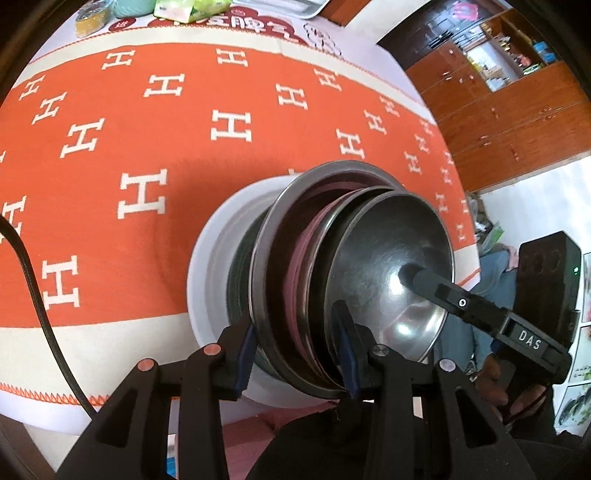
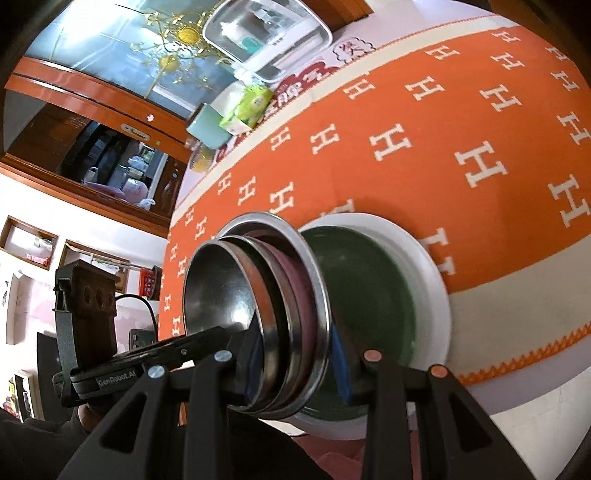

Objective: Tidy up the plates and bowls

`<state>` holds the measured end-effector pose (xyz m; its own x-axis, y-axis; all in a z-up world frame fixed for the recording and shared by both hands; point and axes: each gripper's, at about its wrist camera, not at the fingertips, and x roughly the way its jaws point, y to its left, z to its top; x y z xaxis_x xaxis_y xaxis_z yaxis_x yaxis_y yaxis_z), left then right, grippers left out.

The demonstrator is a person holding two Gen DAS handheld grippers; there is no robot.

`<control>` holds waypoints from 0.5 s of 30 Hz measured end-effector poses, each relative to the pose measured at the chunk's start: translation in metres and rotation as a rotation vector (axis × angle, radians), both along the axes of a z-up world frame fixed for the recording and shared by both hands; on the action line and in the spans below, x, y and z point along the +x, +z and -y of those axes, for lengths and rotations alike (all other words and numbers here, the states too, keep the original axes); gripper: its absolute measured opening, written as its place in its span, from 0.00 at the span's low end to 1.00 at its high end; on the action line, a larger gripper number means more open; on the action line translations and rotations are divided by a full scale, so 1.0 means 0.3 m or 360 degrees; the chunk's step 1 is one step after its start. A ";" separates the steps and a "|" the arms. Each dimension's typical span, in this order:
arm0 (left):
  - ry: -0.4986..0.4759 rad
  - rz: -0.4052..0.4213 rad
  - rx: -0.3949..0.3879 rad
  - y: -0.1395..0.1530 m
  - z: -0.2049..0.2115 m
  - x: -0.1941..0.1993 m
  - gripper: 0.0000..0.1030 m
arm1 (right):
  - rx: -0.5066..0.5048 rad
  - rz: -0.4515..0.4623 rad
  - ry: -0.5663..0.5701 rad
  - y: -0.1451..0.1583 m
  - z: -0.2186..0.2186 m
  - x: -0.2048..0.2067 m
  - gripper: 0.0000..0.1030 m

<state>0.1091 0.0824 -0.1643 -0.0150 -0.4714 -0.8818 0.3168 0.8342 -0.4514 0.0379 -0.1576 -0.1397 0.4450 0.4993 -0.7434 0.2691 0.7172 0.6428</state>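
At the bottom centre of the left wrist view, the left gripper [image 1: 299, 354] is clamped on the rims of a nested stack of steel bowls [image 1: 354, 258], with a purple dish wedged among them. The stack sits in a green plate [image 2: 369, 295] on a white plate [image 1: 207, 266], both resting on the orange tablecloth [image 1: 129, 147] patterned with white letters. In the right wrist view, low and central, the right gripper [image 2: 299, 369] pinches the same stack's rims from the opposite side. A clear lidded box [image 2: 266, 33] stands at top centre, a green tissue pack [image 2: 247, 107] below it.
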 end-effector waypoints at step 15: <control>0.0080 -0.0070 0.0110 -0.055 0.048 0.006 0.36 | 0.0024 -0.0147 0.0134 -0.068 0.056 0.070 0.33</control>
